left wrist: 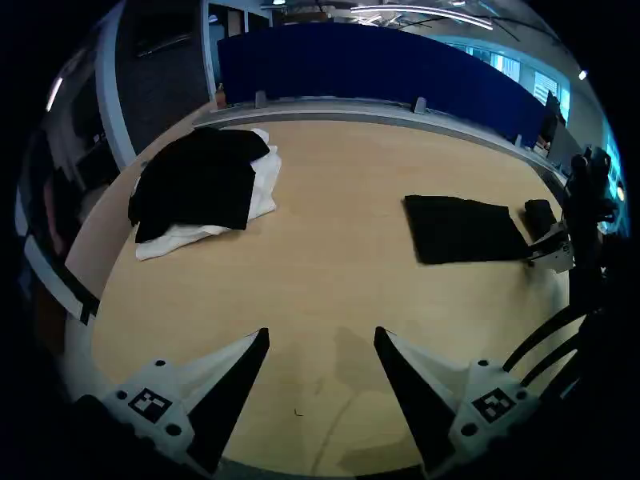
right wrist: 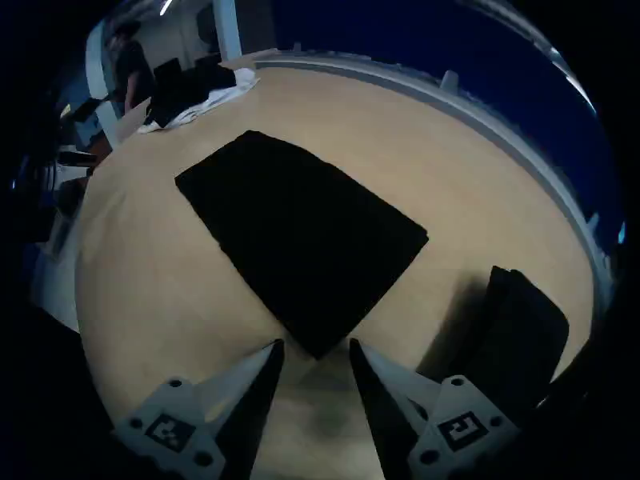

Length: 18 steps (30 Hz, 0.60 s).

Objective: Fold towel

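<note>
jaws of the right gripper (right wrist: 316, 346) stand open at the near corner of the black towel (right wrist: 304, 240), which lies flat on the wooden table (right wrist: 144, 280). left gripper (left wrist: 320, 332) hangs open over bare wood, well apart. likely step: taking the corner. next, pinch only that corner, then lift it across.

The left gripper (left wrist: 320, 360) is held low and angled downward, its fingers spread wide apart. The right gripper (right wrist: 316, 366) is likewise angled downward, its fingers parted by a narrower gap.
</note>
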Available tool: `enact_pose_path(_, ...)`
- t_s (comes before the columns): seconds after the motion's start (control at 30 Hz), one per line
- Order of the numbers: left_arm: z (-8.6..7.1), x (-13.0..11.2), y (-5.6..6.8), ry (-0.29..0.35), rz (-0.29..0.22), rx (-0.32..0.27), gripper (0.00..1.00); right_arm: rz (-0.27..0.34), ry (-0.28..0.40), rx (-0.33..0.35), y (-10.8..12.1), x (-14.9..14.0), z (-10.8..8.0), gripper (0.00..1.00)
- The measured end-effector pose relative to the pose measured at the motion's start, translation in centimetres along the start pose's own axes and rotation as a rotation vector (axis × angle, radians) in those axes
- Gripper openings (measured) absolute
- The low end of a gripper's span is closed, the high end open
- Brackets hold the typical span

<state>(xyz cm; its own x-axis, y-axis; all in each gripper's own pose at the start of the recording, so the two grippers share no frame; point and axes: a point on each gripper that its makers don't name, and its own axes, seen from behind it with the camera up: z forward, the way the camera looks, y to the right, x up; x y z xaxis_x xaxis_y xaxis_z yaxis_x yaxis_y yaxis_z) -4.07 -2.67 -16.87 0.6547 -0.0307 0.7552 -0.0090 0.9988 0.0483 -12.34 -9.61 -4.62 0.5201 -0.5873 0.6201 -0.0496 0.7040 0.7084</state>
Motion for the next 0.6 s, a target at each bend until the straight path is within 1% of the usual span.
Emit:
enact_pose_path(0.13, -0.22, -0.37, 0.03, -0.006, 0.0, -0.001, 0.97, 0.0, 0.003, -0.015, 0.26, -0.12, 0.32, 0.39)
enact_pose_path(0.27, -0.31, -0.63, 0.04, -0.011, 0.004, -0.002, 0.97, 0.007, 0.005, -0.013, 0.26, -0.04, 0.4, 0.36)
enact_pose_path(0.33, -0.31, -0.72, 0.07, -0.011, 0.003, -0.003, 0.98, 0.007, 0.004, -0.014, 0.28, -0.06, 0.42, 0.28)
enact_pose_path(0.47, -0.2, -0.85, 0.09, -0.013, -0.001, -0.006, 0.97, 0.003, 0.001, -0.005, 0.02, -0.14, 0.36, 0.24)
enact_pose_path(0.6, -0.12, -0.87, 0.07, -0.013, -0.001, -0.007, 0.98, -0.003, 0.001, -0.005, -0.09, -0.18, 0.28, 0.14)
